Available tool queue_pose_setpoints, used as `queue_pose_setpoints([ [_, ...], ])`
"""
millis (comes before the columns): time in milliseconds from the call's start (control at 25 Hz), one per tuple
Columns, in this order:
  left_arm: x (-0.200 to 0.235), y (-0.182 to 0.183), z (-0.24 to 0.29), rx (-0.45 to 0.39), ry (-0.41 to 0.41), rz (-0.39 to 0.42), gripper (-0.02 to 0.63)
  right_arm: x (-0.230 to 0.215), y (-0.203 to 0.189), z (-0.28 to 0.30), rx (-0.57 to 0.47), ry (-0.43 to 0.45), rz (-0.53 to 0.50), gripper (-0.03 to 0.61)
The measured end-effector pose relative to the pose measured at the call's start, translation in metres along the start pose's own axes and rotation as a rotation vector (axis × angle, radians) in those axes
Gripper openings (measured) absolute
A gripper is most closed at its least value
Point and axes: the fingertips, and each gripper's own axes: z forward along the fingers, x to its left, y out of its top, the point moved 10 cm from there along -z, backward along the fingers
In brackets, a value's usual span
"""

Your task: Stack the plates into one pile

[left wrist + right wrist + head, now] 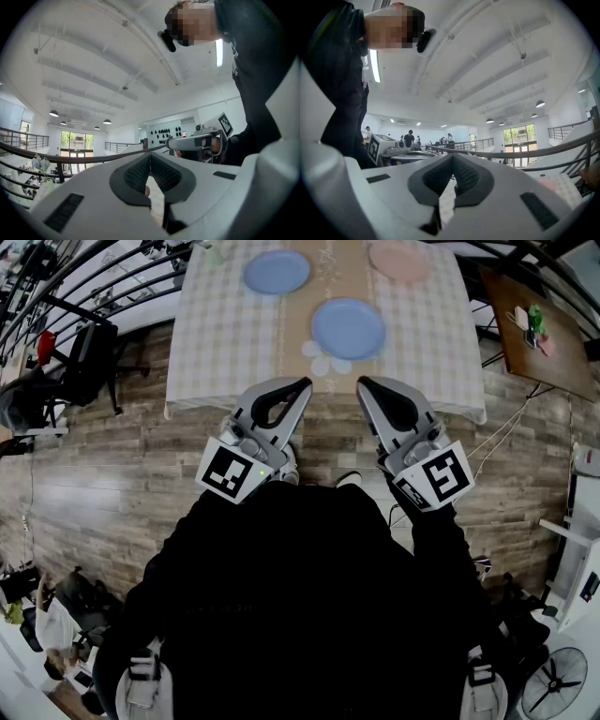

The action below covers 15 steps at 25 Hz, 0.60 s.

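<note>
On the table (216,343): three plates lie singly on the checked cloth, none stacked.
Near blue plate (348,327): close to the near edge, about centre, and the closest plate to both grippers.
Far blue plate (277,271): far and left of the near one, well apart from it.
Pink plate (398,259): at the far right, partly cut off by the top of the head view, well apart from the other two.
Left gripper (302,385): jaws together with tips meeting and nothing between them. It is held over the wooden floor (112,465), just short of the table's near edge.
Right gripper (363,382): jaws likewise pressed together and empty, level with the left gripper and pointing at the table.
Reason for posture: both grippers sit close to the body and aim forward, which reads as a ready stance before any reach.
Task status: judged not begun, since no plate is touched or lifted.
Next requirement: jaws must part before a rim can be taken. The near blue plate is the likeliest first pick.
Risk: the thin rims lie flat on the cloth, so the fabric may catch.
</note>
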Motion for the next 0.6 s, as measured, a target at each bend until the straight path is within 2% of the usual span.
queue_pose_setpoints([
  [320, 0.005, -0.002, -0.005, 0.009, 0.03, -0.006, 0.02, -0.003, -0.002, 0.001, 0.001, -0.009, 0.004, -0.011],
  [600, 0.002, -0.004, 0.001, -0.002, 0.021, -0.013, 0.02, -0.014, -0.006, -0.011, -0.008, -0.025, 0.011, 0.005],
])
